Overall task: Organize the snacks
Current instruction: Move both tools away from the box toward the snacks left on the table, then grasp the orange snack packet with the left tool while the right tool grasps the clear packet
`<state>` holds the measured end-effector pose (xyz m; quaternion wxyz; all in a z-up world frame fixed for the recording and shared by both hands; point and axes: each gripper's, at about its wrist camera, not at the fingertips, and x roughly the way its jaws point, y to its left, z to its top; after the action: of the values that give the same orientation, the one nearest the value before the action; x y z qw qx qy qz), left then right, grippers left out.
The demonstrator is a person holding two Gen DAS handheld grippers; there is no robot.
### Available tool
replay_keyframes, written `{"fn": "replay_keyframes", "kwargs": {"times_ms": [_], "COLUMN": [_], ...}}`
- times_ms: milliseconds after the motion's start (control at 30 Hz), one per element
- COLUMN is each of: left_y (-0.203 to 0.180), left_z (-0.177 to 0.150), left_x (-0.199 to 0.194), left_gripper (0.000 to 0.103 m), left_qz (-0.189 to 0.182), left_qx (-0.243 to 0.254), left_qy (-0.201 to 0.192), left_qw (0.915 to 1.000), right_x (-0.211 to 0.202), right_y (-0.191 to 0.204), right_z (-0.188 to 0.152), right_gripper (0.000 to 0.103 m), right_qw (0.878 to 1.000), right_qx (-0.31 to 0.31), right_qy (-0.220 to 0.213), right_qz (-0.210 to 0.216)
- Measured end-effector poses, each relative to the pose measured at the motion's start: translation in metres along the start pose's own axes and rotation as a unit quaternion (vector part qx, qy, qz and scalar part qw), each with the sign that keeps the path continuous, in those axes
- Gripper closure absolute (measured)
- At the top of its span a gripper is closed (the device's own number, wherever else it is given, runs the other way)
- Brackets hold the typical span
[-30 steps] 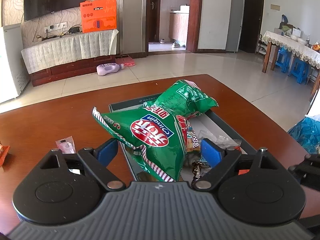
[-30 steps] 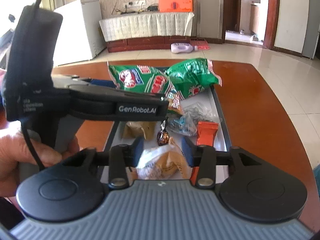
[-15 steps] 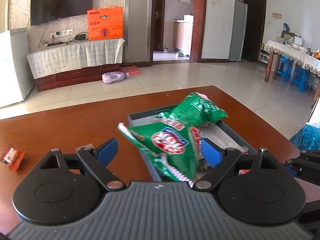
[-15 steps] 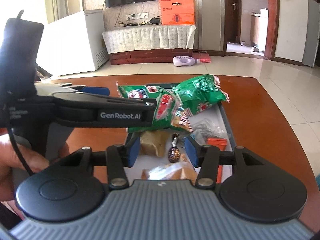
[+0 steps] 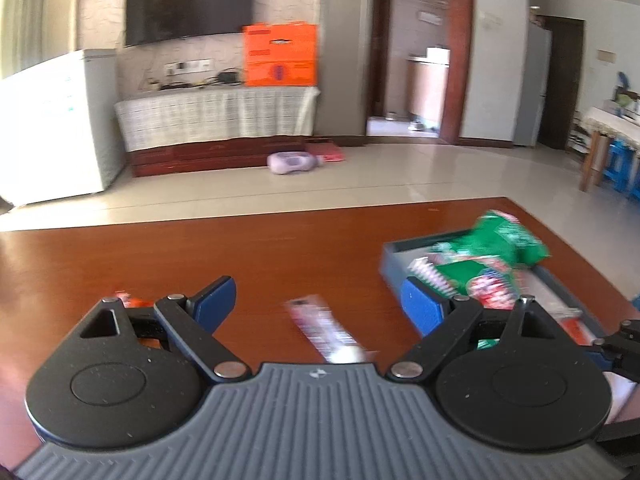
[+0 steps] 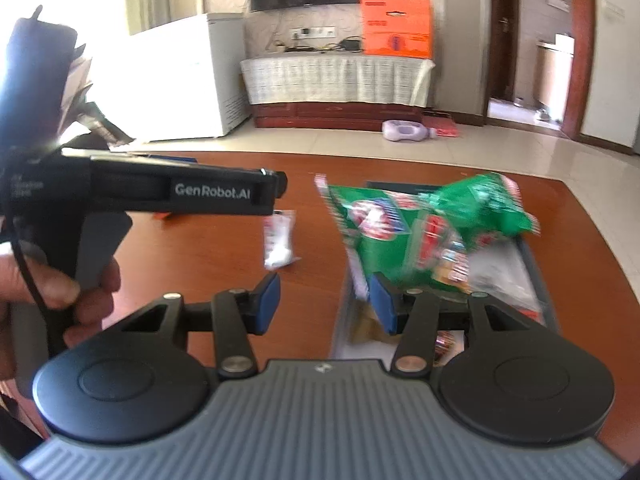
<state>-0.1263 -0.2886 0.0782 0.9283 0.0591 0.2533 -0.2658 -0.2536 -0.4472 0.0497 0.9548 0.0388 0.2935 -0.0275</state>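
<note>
Readable lettering is confined to the side of the left claw as seen from the right wrist view, where white text reads "GenRobot.AI"; the printing on the snack packs is motion-blurred and illegible apart from red-and-white logo patches. The green snack bags lie heaped over the far end of the grey tray, which sits on the red-brown worktop at about 2 o'clock from the left claw and at about 1 o'clock from the right claw. The bags' long axis runs roughly from 10 o'clock to 4 o'clock in the right wrist view, one serrated edge overhanging the tray's left wall. A small clear-and-red sachet lies on the worktop between the left claw's blue pads, its long axis pointing from 11 o'clock to 5 o'clock; it touches neither pad. An orange wrapper shows just beyond the left pad, partly hidden by the linkage. Both claws are released, jaws spread wide and holding nothing. In the background stand a wall television, an orange box on a cloth-covered cabinet, a white appliance at 9 o'clock, and a lilac bottle lying on the tiled floor.
</note>
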Motion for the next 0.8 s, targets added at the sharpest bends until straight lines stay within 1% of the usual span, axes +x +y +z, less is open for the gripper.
{"fn": "replay_keyframes", "kwargs": {"times_ms": [133,200,333,433,500,567,600,700,800], "left_y": [0.044,0.065,0.105,0.131,0.146,0.16,0.168,0.189,0.203], "left_z": [-0.003,-0.005,-0.009,-0.013,-0.016,-0.019,-0.022,-0.03,-0.034], "left_x": [-0.001,-0.001,0.0,0.004,0.007,0.011,0.014,0.026,0.038], "left_gripper": [0.011,0.011,0.011,0.011,0.011,0.011,0.011,0.011,0.011], "left_qz": [0.037,0.054,0.08,0.096,0.104,0.113,0.116,0.126,0.124], "left_qx": [-0.014,-0.021,-0.032,-0.045,-0.051,-0.047,-0.045,-0.046,-0.056], "left_qy": [0.006,0.012,0.021,0.032,0.037,0.043,0.047,0.062,0.075], "left_qw": [0.9992,0.9983,0.9961,0.9939,0.9926,0.9916,0.9912,0.989,0.9878], "right_x": [0.016,0.024,0.04,0.05,0.055,0.058,0.059,0.075,0.086], "right_y": [0.021,0.03,0.041,0.039,0.033,0.026,0.026,0.035,0.043], "right_z": [0.005,0.007,0.012,0.016,0.019,0.021,0.021,0.019,0.02], "right_gripper": [0.051,0.051,0.051,0.051,0.051,0.05,0.049,0.051,0.051], "right_qw": [1.0,1.0,0.999,0.999,0.999,0.998,0.998,0.999,0.999], "right_qx": [-0.012,-0.015,-0.007,0.017,0.035,0.051,0.05,0.029,0.009], "right_qy": [0.006,0.01,0.019,0.023,0.021,0.015,0.015,0.034,0.044], "right_qz": [0.021,0.024,0.036,0.023,-0.015,-0.03,-0.031,-0.014,-0.019]}}
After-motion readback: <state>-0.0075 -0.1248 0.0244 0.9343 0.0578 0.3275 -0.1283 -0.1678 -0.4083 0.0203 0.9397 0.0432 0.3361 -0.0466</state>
